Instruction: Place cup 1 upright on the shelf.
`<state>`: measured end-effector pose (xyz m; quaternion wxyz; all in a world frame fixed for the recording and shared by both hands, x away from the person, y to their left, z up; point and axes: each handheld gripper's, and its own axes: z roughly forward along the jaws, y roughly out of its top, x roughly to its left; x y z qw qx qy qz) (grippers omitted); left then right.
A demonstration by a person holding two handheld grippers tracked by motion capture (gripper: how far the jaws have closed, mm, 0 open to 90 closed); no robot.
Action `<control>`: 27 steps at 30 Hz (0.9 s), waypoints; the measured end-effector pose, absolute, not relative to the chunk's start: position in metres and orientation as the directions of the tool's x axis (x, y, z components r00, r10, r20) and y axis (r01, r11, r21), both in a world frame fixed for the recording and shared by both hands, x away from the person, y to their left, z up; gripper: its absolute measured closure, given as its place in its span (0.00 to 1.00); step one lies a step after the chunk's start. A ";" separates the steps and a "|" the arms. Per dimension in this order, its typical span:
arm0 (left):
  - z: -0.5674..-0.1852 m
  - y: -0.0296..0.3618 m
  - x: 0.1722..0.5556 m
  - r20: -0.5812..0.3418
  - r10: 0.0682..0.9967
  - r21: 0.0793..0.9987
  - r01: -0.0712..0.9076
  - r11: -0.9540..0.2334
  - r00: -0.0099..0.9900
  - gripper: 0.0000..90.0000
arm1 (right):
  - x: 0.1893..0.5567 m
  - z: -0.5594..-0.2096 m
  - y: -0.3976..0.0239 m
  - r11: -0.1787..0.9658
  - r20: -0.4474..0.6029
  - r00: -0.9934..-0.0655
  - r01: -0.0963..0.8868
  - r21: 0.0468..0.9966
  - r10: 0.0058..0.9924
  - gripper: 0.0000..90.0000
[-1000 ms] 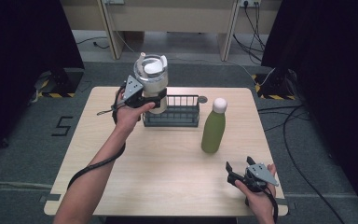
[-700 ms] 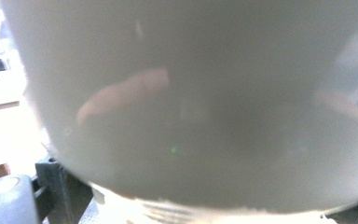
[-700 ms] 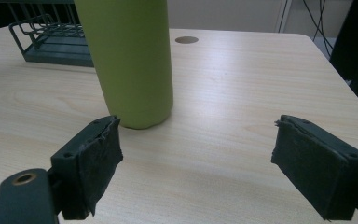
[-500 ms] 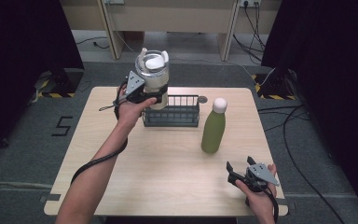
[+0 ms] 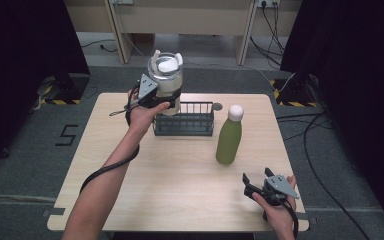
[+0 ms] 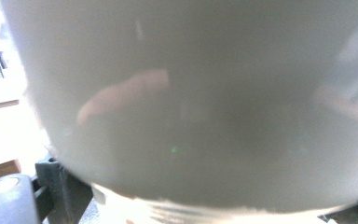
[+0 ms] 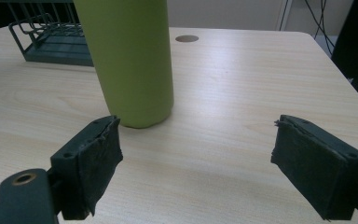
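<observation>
Clear jar (image 5: pixel 165 82) w/ white lid is pinched by left gripper (image 5: pixel 156 96), held above rack (image 5: pixel 184 120) at far left. Right gripper (image 5: pixel 260 189) is rested near right, jaws spread, empty; green bottle (image 5: pixel 228 136) is left upright nearby.

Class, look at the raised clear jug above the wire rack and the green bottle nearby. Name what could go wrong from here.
1. The left gripper holds the clear jug in the air by its side; it might slip or tilt and drop onto the wire rack.
2. The tall green bottle stands right beside the rack; a jug swung wide could topple it.
3. The open right gripper rests near the table edge.
</observation>
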<state>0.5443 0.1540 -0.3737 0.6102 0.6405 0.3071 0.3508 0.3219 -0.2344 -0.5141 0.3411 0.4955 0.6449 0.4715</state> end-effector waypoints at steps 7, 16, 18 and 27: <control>-0.381 0.156 0.552 0.084 0.830 0.996 -0.020 -0.087 0.552 0.10 | 0.322 -0.515 -0.234 0.063 0.030 -0.277 0.320 0.945 0.960 0.17; -0.388 0.154 0.558 0.080 0.833 0.996 -0.005 -0.093 0.547 0.10 | 0.322 -0.515 -0.233 0.061 0.033 -0.276 0.325 0.944 0.961 0.17; -0.389 0.153 0.559 0.081 0.835 0.995 -0.002 -0.096 0.544 0.10 | 0.322 -0.515 -0.233 0.062 0.032 -0.276 0.326 0.943 0.961 0.17; -0.399 0.153 0.561 0.071 0.840 0.995 0.023 -0.098 0.538 0.10 | 0.322 -0.515 -0.233 0.065 0.029 -0.276 0.325 0.943 0.961 0.17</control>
